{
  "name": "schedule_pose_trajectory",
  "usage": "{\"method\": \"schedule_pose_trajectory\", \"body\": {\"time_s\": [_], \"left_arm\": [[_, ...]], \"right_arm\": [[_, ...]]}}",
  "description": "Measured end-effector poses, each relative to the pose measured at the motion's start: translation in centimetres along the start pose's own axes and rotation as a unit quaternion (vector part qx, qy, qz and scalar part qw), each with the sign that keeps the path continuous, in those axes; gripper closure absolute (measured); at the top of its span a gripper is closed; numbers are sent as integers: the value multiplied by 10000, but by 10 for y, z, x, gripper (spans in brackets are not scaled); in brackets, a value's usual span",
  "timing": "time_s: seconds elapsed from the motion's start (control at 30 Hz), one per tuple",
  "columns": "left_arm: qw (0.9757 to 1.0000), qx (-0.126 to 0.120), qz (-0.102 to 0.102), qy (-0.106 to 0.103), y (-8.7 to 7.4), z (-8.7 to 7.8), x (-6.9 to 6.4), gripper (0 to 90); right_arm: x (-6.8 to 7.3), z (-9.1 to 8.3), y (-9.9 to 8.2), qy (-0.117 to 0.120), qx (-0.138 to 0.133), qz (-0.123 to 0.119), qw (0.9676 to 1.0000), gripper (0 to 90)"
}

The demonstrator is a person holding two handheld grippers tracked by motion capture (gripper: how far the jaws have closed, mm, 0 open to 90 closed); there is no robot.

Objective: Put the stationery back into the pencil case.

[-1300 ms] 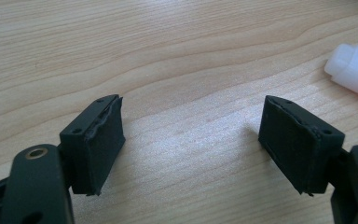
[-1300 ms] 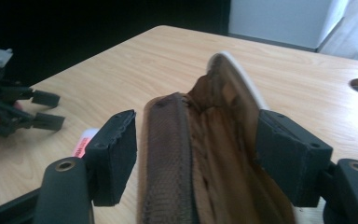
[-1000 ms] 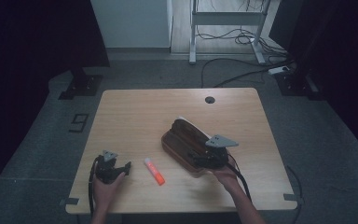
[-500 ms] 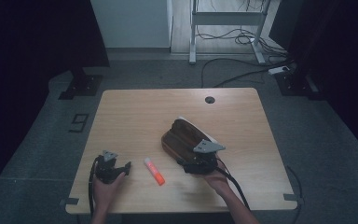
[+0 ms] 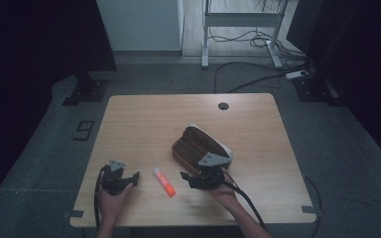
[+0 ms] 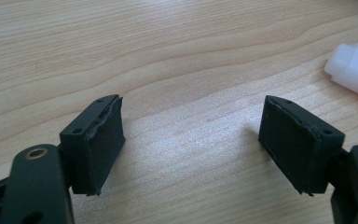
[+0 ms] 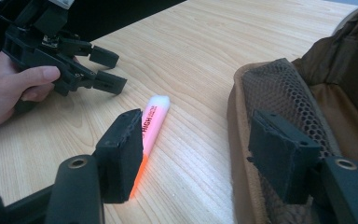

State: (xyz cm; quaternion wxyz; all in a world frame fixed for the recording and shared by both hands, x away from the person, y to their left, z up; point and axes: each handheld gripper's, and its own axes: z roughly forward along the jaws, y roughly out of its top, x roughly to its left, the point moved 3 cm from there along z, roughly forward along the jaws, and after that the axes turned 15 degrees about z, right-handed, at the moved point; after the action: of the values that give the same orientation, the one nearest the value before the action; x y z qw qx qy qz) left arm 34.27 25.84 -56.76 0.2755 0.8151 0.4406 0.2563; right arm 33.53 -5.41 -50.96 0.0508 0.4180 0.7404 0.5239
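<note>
Right gripper [image 5: 188, 178], from the high view, sits on the light wooden desk [image 5: 144, 124] between the brown mesh-sided pouch [image 5: 198, 144] behind it and the orange highlighter pen with a white cap [image 5: 163, 181] to its left; a second ago it hung over the pouch, farther right. Left gripper [image 5: 129, 179] rests near the pen's other side.

Left gripper view: jaws wide apart over bare desk, the pen's cap at the right edge.

Right gripper view: jaws have just been closing, nothing clamped; the pen lies just beyond the left jaw, the pouch against the right.
</note>
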Motion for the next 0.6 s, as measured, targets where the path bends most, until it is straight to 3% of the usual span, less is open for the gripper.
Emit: {"method": "schedule_pose_trajectory", "body": {"time_s": [0.2,0.6], "left_arm": [[10000,-1,1,1,0,0,0,218],[10000,2,3,0,0,0,0,218]], "right_arm": [[5,5,-4,37,24,11,10000,368],[17,24,-17,137,328,-39,9994,381]]}}
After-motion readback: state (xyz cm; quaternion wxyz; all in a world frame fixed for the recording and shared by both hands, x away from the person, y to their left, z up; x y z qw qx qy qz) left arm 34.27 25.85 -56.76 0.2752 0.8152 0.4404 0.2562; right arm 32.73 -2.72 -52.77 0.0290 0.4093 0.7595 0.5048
